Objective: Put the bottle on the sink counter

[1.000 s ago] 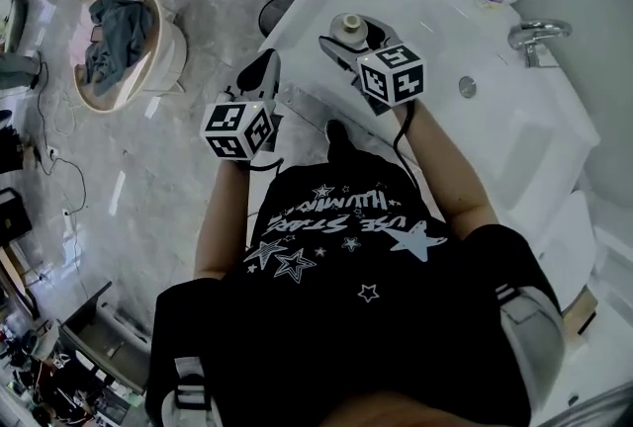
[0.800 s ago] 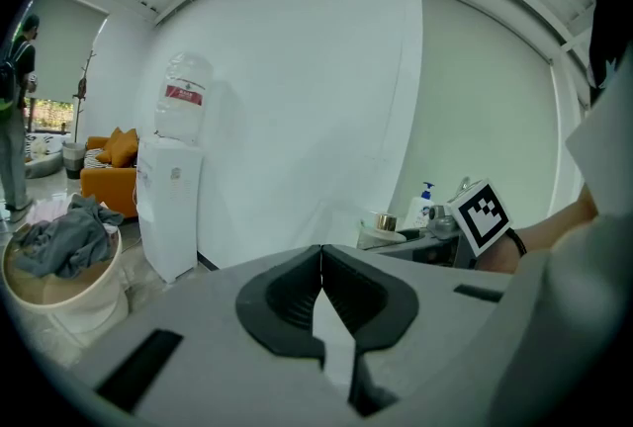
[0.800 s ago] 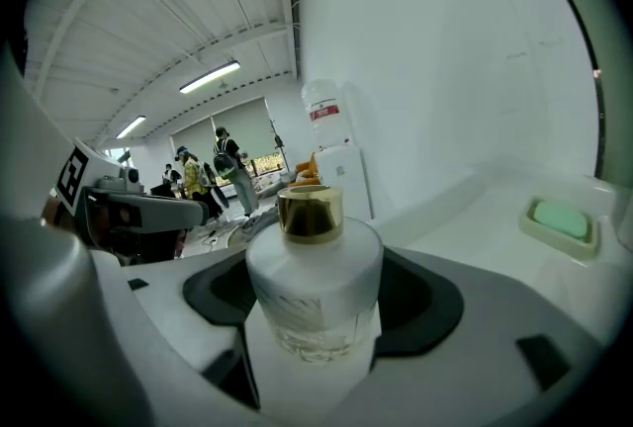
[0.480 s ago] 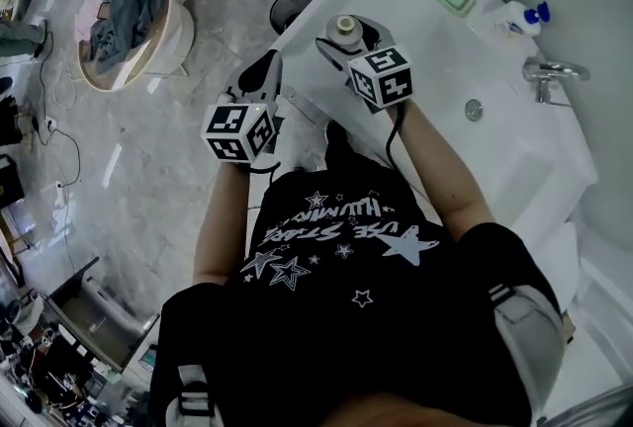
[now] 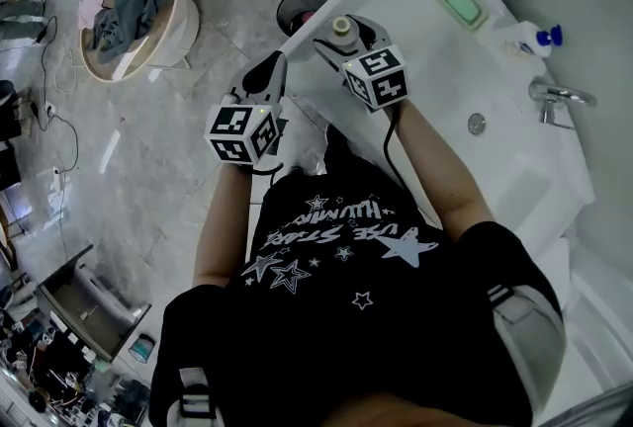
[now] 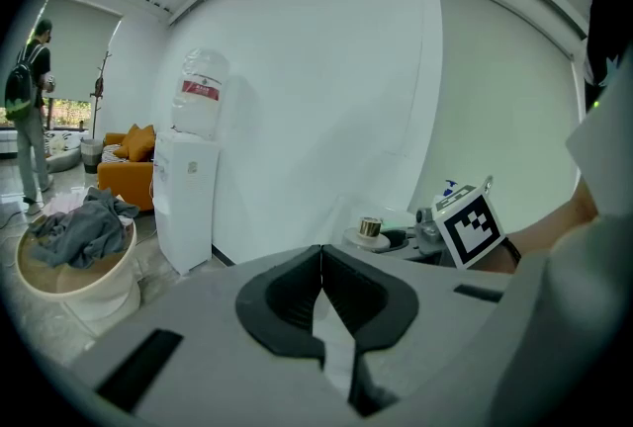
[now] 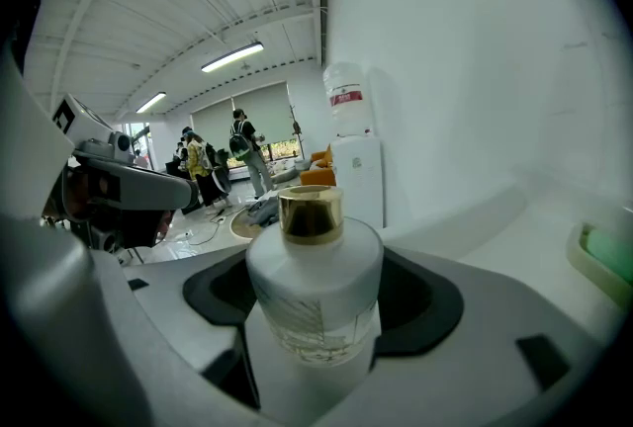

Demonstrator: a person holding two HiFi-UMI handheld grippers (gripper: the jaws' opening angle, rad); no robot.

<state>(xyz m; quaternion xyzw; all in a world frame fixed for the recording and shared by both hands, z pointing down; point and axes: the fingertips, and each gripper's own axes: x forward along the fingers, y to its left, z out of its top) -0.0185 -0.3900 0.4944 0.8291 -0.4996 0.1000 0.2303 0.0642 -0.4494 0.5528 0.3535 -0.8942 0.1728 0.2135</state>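
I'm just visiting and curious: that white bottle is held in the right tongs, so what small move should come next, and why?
Probably ease the right tongs straight down to stand the bottle on the sink counter: they grip it upright above a bare white stretch, and whether it touches yet is unclear.

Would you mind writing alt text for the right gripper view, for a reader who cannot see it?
The right gripper is shut on a white bottle with a gold cap, held upright between its jaws. Behind stand a white water dispenser and, far off, several people; a green soap dish shows at the right edge.
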